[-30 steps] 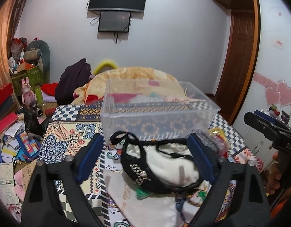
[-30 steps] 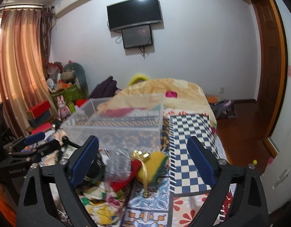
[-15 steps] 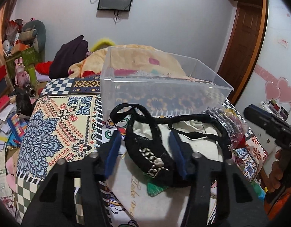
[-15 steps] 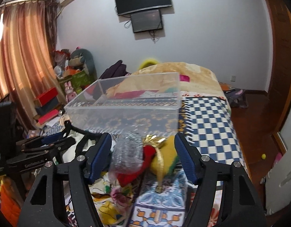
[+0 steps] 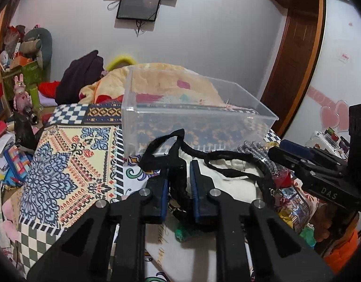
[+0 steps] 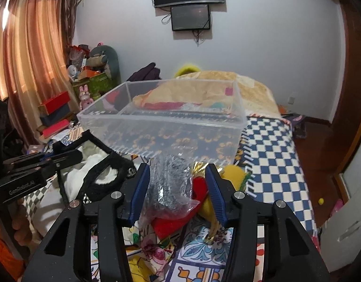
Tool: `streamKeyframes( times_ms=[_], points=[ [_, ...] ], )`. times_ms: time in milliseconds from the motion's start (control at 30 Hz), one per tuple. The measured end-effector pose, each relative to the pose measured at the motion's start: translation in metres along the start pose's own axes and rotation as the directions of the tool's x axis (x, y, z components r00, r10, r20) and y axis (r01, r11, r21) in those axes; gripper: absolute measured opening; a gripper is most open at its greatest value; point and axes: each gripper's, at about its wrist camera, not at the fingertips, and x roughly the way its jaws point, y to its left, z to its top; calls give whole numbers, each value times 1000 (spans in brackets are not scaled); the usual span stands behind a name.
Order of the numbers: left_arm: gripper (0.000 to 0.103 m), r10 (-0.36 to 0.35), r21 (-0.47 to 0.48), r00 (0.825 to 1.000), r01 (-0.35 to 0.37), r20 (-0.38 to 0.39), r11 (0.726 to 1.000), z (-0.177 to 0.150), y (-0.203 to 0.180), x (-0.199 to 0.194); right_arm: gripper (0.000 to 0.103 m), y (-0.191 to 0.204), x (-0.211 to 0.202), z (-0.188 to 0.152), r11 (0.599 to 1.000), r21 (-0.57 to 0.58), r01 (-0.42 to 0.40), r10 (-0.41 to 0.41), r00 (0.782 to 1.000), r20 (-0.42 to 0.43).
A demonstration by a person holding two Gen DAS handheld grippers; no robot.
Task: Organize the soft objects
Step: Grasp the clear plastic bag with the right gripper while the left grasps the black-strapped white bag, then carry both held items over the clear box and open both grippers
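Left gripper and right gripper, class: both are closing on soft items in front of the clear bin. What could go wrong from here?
1. The left gripper pinches only the black strap; the white garment may dangle and snag the clear bin rim.
2. The right gripper straddles a slippery plastic bag and may also catch the red and yellow toy beside it.

bin [image 5: 197, 122] top open | near wall blocks both tongs | sides free
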Motion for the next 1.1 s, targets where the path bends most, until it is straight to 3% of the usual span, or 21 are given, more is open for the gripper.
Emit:
streamKeyframes(
  times_ms=[133,267,400,500,633,1100],
  points=[
    [15,-12,-6,1000,12,14,1000,1,-3,-6,46,6,-3,2,999,-30,-24,24,1000,6],
    [15,-19,-20,999,20,34,1000,4,-1,-13,44,13,13,-4,998,-61,-31,27,998,-53],
    [14,-17,-28,998,19,53,999,6,0,-20,35,12,30,-10,997,-65,-30,22,993,-117],
    [14,-15,-32,998,17,62,999,7,1,-24,27,10,31,-11,998,-56,-33,26,993,-116],
    [14,-4,-28,997,7,80,1000,9,0,-28,18,7,26,-9,999,-38,-36,32,995,-94],
    [11,-34,59,984,24,173,998,49,-25,-54,15,8,-29,25,999,-34,-30,33,996,86]
  ],
)
